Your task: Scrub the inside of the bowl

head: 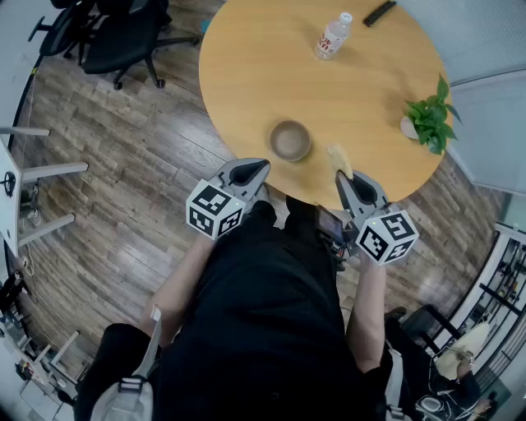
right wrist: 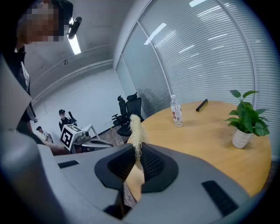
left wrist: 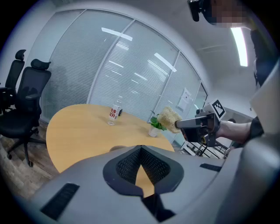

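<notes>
The empty brown bowl (head: 290,140) stands by the tabletop's (head: 271,66) near edge, with bare wood around it. The left claw (head: 246,171) is closed on nothing; the right claw (head: 352,182) clamps a fibrous scrubber (head: 339,158).

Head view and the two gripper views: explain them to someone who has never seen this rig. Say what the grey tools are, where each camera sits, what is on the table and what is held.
No robot: a person holds a two-jaw gripper in each hand. The head view looks down from the person's head; the other two cameras ride on the grippers and look along their jaws. On the round table stand a bowl, a bottle, a small plant and, far off, a dark bar. The left gripper is shut and empty. The right gripper is shut on a yellowish scrubber.
</notes>
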Demonstrator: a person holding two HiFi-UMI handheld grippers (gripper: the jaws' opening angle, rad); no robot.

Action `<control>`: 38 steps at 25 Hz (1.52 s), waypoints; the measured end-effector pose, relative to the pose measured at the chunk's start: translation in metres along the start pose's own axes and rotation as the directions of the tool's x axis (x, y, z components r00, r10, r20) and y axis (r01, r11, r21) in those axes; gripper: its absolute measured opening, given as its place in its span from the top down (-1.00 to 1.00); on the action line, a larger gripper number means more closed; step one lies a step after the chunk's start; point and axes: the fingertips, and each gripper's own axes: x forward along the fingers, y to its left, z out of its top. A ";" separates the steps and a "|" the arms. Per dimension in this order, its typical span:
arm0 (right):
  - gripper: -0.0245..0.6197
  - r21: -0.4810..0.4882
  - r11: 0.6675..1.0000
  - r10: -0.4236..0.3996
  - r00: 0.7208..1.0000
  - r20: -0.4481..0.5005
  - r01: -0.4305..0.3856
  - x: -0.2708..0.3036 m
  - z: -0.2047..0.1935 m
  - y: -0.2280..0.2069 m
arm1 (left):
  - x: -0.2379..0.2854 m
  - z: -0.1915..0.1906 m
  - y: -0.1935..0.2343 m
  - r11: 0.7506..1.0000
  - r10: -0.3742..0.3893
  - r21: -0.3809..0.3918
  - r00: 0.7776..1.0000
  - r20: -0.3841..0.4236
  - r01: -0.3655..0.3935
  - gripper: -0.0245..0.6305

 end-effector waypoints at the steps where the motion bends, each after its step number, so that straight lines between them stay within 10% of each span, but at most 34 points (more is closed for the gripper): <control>1: 0.80 -0.001 1.000 0.003 1.000 -0.003 -0.003 0.001 -0.002 0.001 | 0.001 -0.001 0.000 1.000 0.002 -0.007 1.000 0.000 -0.002 0.89; 24: 0.80 0.046 0.999 0.029 0.999 -0.043 -0.027 0.009 -0.014 0.010 | 0.030 -0.039 0.033 0.963 0.059 -0.255 0.992 -0.113 -0.087 0.89; 38: 0.80 0.050 0.998 0.036 0.998 -0.050 -0.034 0.010 -0.016 0.005 | 0.063 -0.082 0.062 0.847 0.088 -0.501 0.977 -0.195 -0.177 0.45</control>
